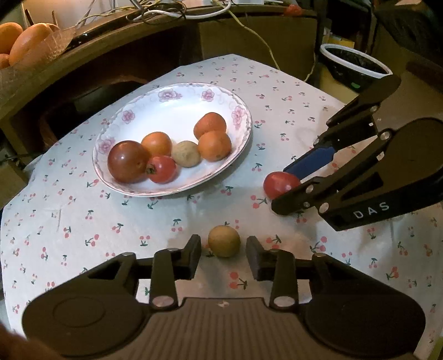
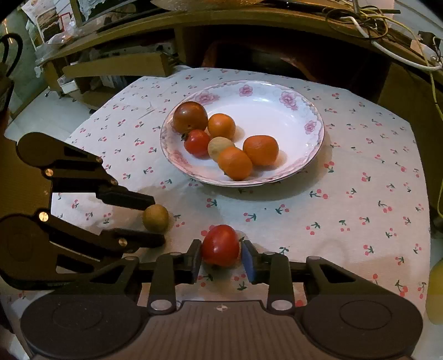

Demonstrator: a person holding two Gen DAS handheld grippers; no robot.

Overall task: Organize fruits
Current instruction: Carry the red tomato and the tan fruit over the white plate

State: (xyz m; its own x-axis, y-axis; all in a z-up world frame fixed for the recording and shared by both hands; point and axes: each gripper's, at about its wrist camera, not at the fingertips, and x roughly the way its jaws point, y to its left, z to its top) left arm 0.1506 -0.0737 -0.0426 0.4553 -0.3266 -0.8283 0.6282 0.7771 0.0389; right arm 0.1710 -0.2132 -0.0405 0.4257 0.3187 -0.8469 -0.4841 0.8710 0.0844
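A flowered white plate (image 1: 193, 94) (image 2: 277, 91) on the cherry-print cloth holds several fruits: a dark red tomato (image 1: 128, 161), a small red tomato (image 1: 162, 169), oranges and a brown fruit. My left gripper (image 1: 223, 256) (image 2: 155, 220) is open around a small brown fruit (image 1: 224, 241) (image 2: 155, 217) on the cloth, with gaps on both sides. My right gripper (image 2: 220, 259) (image 1: 279, 185) has its jaws closed against a red tomato (image 2: 220, 245) (image 1: 279, 184) that rests on the cloth.
A bowl of oranges (image 1: 25, 41) stands on the wooden shelf at the far left. Cables (image 1: 155, 12) lie on the shelf behind the table. A bin with a black liner (image 1: 354, 66) stands beyond the table's far right edge.
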